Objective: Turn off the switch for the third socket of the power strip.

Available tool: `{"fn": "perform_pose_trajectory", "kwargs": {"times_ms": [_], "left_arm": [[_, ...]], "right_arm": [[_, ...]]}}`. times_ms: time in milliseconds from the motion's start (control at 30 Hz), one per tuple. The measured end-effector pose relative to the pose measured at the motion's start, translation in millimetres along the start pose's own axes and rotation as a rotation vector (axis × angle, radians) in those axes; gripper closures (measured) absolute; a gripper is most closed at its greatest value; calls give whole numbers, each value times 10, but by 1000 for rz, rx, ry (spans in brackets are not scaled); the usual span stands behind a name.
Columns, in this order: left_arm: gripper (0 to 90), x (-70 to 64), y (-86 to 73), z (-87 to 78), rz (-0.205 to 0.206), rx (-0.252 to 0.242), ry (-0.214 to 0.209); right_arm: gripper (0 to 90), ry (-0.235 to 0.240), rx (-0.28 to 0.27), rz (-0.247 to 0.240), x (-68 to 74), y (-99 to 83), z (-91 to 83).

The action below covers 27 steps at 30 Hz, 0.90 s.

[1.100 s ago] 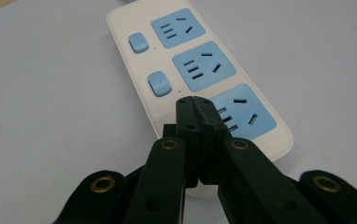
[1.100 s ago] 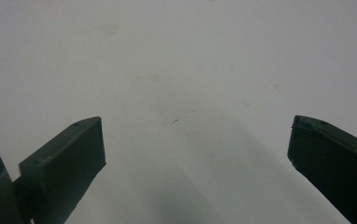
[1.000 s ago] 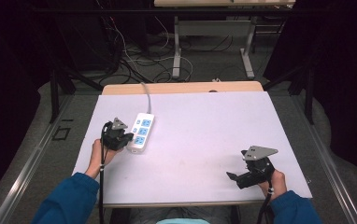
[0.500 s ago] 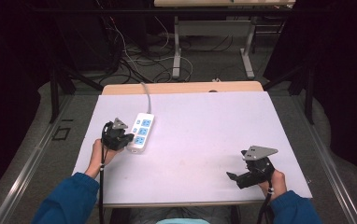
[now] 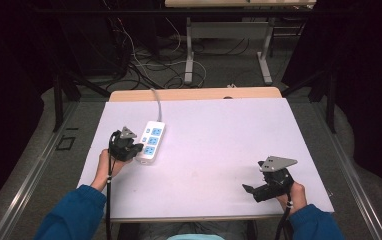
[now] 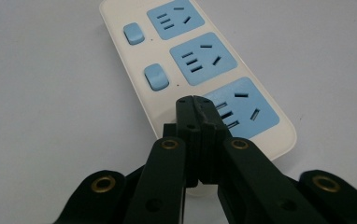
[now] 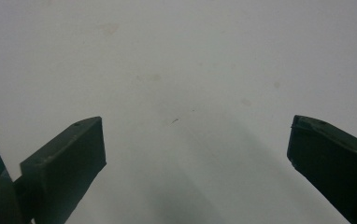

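L gripper (image 6: 196,100) jaws pressed together over power strip (image 6: 200,65); R gripper (image 7: 195,154) jaws wide, above table (image 5: 214,130).

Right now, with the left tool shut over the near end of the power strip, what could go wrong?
1. The left tool is shut and its tip sits over the strip beside the nearest socket; a press could miss the switch hidden beneath or slip into a slot.
2. Nothing braces the strip: the right tool is open and far off, so it may slide or pull its cord.
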<state>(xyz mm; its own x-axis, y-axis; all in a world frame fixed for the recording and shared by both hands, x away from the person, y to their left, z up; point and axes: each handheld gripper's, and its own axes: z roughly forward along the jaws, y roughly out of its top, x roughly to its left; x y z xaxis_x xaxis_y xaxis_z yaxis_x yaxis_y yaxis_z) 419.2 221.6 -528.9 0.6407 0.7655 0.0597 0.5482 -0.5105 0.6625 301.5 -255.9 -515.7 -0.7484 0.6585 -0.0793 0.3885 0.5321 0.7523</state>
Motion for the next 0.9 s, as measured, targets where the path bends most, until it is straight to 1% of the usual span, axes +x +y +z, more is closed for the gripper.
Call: {"fn": "perform_pose_trajectory", "kwargs": {"times_ms": [33,200,367,400,433,533,567,667,767,800,900], "left_arm": [[900,0,0,2,1,-2,2],[900,-3,-1,0,2,1,3],[900,-4,-5,5,-1,-6,4],[900,-5,-5,6,0,-6,3],[900,-6,-5,5,1,-6,5],[900,-3,-7,6,-1,-7,3],[900,-3,-7,6,-1,-7,3],[900,-5,-8,7,0,-9,4],[900,-3,-8,8,0,-9,4],[900,-3,-8,8,1,-9,4],[900,-1,-10,7,1,-10,2]], "right_arm": [[39,-2,-9,0,1,-2,7],[39,-3,-8,1,2,-2,6],[39,-2,-9,1,2,-2,7],[39,0,0,0,1,0,3],[39,-1,-10,2,1,-2,9],[39,0,-2,1,2,0,2],[39,-5,-15,2,3,-3,10],[39,-1,-5,1,2,-2,5],[40,-2,-13,2,2,-4,10],[40,1,-2,1,1,-1,3],[40,2,0,0,1,-1,1]]}}
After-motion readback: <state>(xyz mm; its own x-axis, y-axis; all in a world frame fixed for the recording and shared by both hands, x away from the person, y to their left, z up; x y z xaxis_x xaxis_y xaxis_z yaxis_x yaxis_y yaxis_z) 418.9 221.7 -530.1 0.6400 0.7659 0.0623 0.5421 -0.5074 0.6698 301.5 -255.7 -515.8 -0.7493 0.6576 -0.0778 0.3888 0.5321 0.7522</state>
